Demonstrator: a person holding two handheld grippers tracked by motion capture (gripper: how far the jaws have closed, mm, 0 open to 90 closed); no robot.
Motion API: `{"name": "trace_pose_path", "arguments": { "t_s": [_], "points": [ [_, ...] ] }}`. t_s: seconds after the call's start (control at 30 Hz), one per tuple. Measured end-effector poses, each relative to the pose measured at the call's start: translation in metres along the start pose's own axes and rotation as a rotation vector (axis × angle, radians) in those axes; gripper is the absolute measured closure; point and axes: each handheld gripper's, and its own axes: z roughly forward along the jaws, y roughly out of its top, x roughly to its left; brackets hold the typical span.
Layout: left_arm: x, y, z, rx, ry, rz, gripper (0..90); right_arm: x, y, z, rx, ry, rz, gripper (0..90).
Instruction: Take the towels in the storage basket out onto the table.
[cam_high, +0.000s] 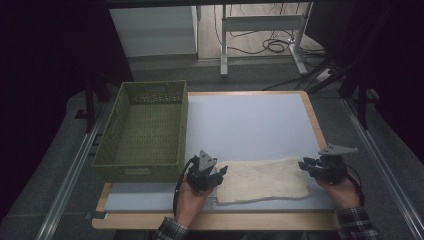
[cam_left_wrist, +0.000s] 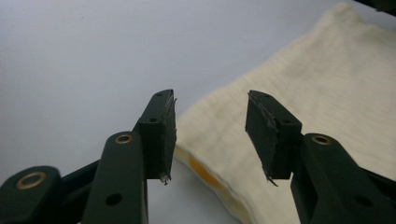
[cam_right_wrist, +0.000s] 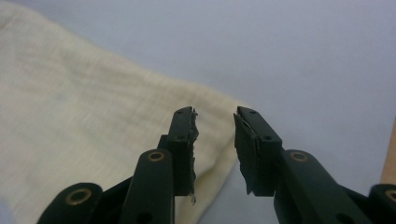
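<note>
Both grippers poised at the ends of a folded cream cloth (cam_high: 262, 180).

From above, the cloth lies just right of the green basket (cam_high: 142, 130), left gripper (cam_high: 218, 174) and right gripper (cam_high: 303, 163) at its ends. Left gripper view: jaws apart over the cloth's corner. Right gripper view: jaws apart astride the edge. Better to bite deep, catching every layer, I'd say.

Far and middle bench (cam_high: 250, 125): bare pale surface, open to pass over.
Left side: green woven basket (cam_high: 142, 130) stands with tall walls, blocking the way along the bench's left part.
Near edge: folded cream cloth (cam_high: 265, 179) lies flat and low between the two grippers.
Left gripper (cam_high: 218, 174): fingers (cam_left_wrist: 159, 130) spread at the cloth's left end, just beside the basket's near right corner.
Right gripper (cam_high: 303, 164): fingers (cam_right_wrist: 184, 144) apart at the cloth's right end; bare bench beyond.
</note>
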Motion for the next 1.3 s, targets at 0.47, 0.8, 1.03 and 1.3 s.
{"name": "trace_pose_path", "arguments": {
  "t_s": [0.47, 0.8, 1.03, 1.3],
  "points": [
    [0.021, -0.012, 0.041, 0.149, -0.012, -0.054, 68.4, -0.016, 0.001, 0.04, 0.086, 0.028, 0.019, 85.6],
    [0.023, 0.009, 0.042, 0.083, 0.015, 0.008, 84.2, -0.029, 0.032, 0.041, 0.062, -0.034, -0.017, 87.1],
    [0.031, 0.018, 0.057, 0.114, 0.054, 0.046, 74.4, -0.047, 0.046, 0.064, 0.08, -0.036, 0.015, 81.9],
    [0.039, 0.007, 0.07, 0.127, 0.083, 0.052, 58.3, -0.04, 0.031, 0.049, 0.037, -0.004, 0.026, 62.7]
  ]
}}
